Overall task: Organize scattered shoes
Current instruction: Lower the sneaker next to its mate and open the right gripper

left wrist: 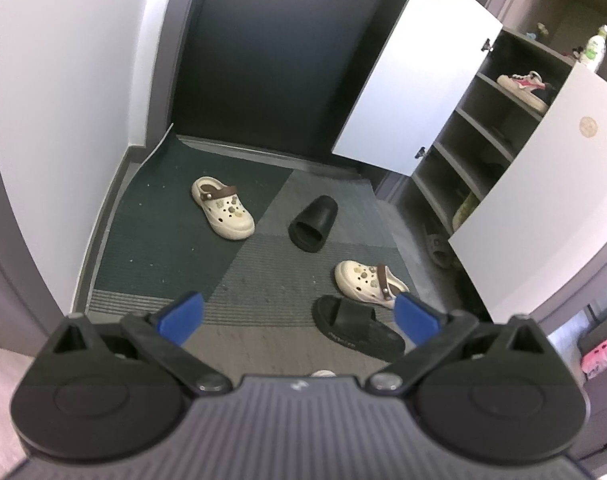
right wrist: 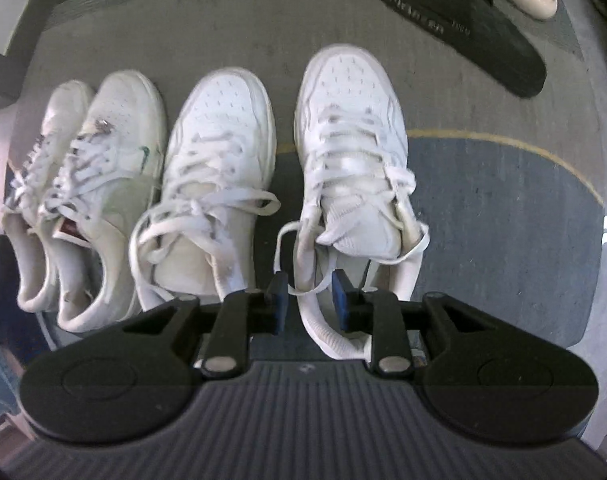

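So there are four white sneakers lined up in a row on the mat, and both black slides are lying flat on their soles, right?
Not quite. One black slide lies flat, but the other black slide is tipped on its side, opening toward the camera, as the left wrist view shows. The four white sneakers are lined up.

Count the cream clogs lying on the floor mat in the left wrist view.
2: far clog on the dark patch; near clog beside the black slide. More may be hidden.
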Motion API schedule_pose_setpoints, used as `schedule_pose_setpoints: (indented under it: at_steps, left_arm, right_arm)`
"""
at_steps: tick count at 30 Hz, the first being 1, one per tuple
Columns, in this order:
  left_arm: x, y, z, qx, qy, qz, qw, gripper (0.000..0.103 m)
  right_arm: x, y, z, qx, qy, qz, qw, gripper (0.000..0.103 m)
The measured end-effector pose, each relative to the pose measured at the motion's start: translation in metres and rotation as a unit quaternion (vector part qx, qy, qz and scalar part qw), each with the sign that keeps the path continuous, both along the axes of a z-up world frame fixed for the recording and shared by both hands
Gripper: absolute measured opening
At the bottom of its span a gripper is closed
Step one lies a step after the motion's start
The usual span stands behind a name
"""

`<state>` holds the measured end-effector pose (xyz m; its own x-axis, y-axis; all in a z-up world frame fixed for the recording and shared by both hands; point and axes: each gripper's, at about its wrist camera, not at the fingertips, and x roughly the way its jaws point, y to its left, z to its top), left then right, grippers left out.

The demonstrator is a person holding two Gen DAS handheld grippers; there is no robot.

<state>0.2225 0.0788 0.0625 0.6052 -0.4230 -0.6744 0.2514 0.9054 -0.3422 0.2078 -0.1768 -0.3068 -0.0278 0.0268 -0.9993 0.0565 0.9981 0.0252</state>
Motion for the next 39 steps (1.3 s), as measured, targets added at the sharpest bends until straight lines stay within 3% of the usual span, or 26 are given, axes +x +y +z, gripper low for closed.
schedule_pose_setpoints:
  at_steps: [3, 5, 8, 9, 12, 17, 20, 21, 22, 25, 31, 39]
  left_arm:
    - [0.000, 0.001, 0.002, -0.005, -0.003, 0.001, 1.0000, 0.103]
    - [0.000, 0.001, 0.003, -0.008, -0.003, 0.001, 1.0000, 0.103]
    - [0.001, 0.002, 0.003, -0.016, 0.002, -0.002, 0.9999, 0.103]
    - [0.000, 0.003, 0.003, -0.019, 0.004, -0.003, 0.9998, 0.103]
    - [0.000, 0.005, 0.004, -0.029, 0.010, -0.004, 0.9995, 0.103]
    - [-0.004, 0.005, 0.008, -0.030, -0.002, -0.007, 0.9995, 0.103]
    - [-0.004, 0.005, 0.006, -0.030, 0.002, -0.003, 0.9995, 0.103]
    - [-0.004, 0.006, 0.005, -0.031, 0.004, -0.004, 0.9995, 0.103]
    - [-0.004, 0.007, 0.005, -0.032, 0.005, -0.004, 0.9995, 0.103]
    - [-0.006, 0.009, 0.005, -0.027, 0.003, 0.000, 0.9996, 0.103]
    - [-0.008, 0.013, 0.009, -0.028, -0.006, 0.005, 0.9996, 0.103]
    - [-0.005, 0.023, 0.010, -0.017, -0.022, 0.045, 0.9986, 0.103]
  right_arm:
    - [-0.002, -0.006, -0.018, -0.006, 0.008, -0.017, 1.000, 0.027]
    - [0.001, -0.008, -0.027, 0.022, 0.015, -0.030, 0.999, 0.027]
    - [0.000, 0.000, -0.029, 0.038, -0.002, -0.003, 0.999, 0.028]
    - [-0.001, 0.002, -0.027, 0.036, -0.008, 0.002, 0.999, 0.034]
    - [-0.001, 0.003, -0.026, 0.040, -0.018, -0.012, 0.999, 0.039]
    - [-0.002, 0.009, -0.038, 0.005, -0.021, -0.001, 1.000, 0.039]
    - [-0.007, 0.012, -0.050, 0.001, -0.015, 0.008, 1.000, 0.036]
    - [-0.009, 0.012, -0.052, 0.000, -0.017, 0.008, 1.000, 0.034]
    - [-0.011, 0.011, -0.054, 0.003, -0.016, 0.004, 1.000, 0.023]
    - [-0.017, 0.006, -0.057, 0.011, -0.011, -0.004, 1.000, 0.019]
    - [-0.023, 0.009, -0.039, 0.037, -0.017, 0.007, 0.999, 0.017]
    - [-0.039, 0.025, -0.023, 0.054, -0.002, 0.059, 0.997, 0.015]
